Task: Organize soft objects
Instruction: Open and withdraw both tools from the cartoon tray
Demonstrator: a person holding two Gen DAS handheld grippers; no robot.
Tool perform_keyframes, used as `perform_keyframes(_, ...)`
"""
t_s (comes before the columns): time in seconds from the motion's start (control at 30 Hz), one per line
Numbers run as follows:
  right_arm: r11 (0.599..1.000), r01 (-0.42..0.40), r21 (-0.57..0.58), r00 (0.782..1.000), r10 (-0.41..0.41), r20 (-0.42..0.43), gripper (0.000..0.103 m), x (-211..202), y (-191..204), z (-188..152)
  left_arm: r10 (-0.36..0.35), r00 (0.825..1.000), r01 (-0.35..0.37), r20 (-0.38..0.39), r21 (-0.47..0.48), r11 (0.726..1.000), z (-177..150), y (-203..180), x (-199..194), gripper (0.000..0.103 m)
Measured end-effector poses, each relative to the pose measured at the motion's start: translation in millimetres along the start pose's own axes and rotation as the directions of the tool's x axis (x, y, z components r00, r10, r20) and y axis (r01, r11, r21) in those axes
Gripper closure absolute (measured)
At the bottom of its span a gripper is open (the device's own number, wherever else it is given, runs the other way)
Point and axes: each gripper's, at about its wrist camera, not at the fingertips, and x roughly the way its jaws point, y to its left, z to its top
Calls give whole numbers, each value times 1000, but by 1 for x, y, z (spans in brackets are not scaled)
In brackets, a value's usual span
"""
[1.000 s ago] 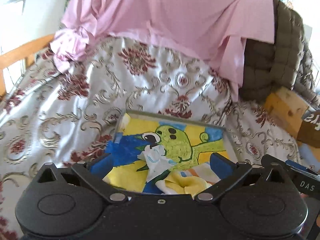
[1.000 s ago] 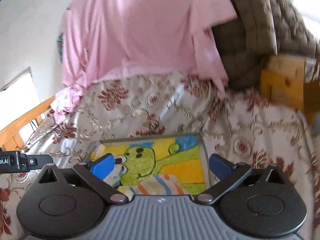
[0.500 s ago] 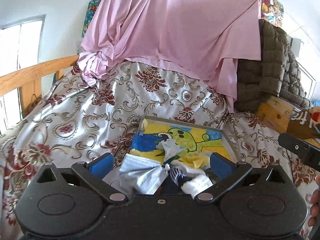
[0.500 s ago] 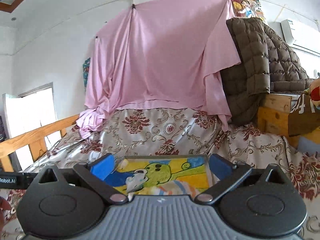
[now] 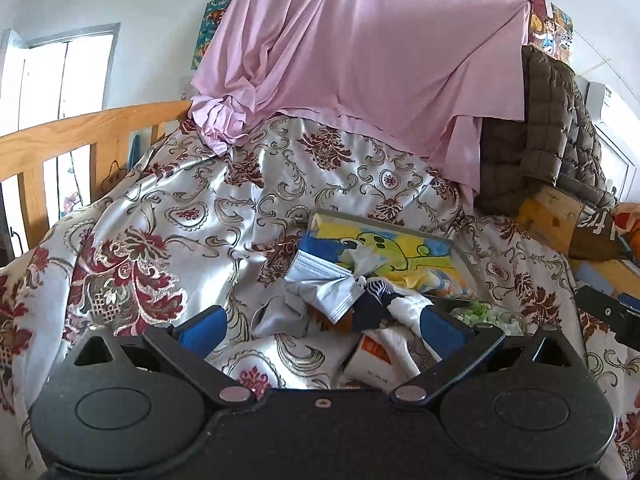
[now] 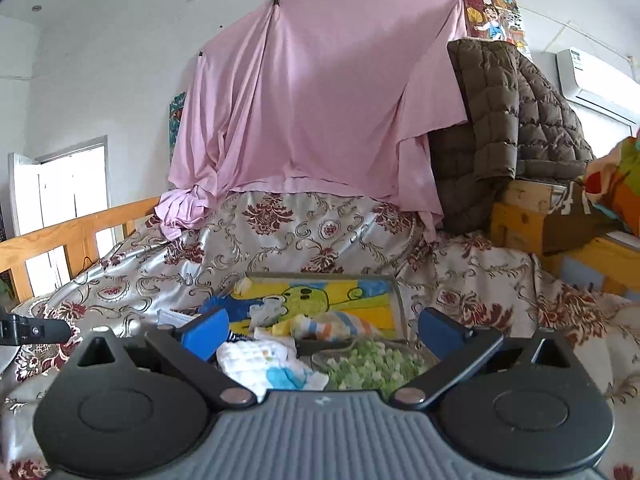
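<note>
Bedding, a floral satin cover (image 5: 168, 216), is spread ahead of both jaw sets. Beyond them a cartoon-printed tray (image 6: 394, 292) is seen; nearer, a face mask (image 5: 324, 280) and a white cloth (image 6: 256, 360). Left gripper (image 5: 320, 328) and right gripper (image 6: 322, 330) are held wide, empty. Selection is judged in hand; closure on one item is required next.

So there's a little heap of soft stuff on the bed: a crumpled pale blue pleated face mask (image 5: 320, 282) lying half over the near-left corner of the flat tray with the green cartoon print (image 5: 404, 246), a dark navy sock with white stripes (image 5: 370, 304) just right of the mask, and a scrunched white tissue (image 5: 362, 258) on the tray. A white waffle cloth with blue patches (image 6: 266, 366) sits in front, beside a green-speckled fluffy piece (image 6: 370, 364).
</note>
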Motion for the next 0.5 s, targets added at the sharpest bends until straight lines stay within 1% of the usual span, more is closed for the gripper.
perform_keyframes(0.13, 1000, 10, 13, 999, -9, -37, 0, -7, 1, -8, 1, 1000, -1, -7, 10, 1000, -7, -3, -7, 1)
perform_keyframes(0.23, 999, 33, 11, 995, -32, -91, 0, -8, 4, -15, -11, 1000, 12, -27, 21, 1000, -12, -8, -9, 1)
perform_keyframes(0.4, 998, 50, 33, 983, -43, -181, 0, -3, 1, -25, -43, 994, 48, -101, 53, 997, -23, -17, -3, 1)
perform_keyframes(0.5, 997, 69, 40, 973, -58, -224, 0, 3, -1, -29, -33, 989, 41, -143, 53, 998, -29, -17, 7, 1)
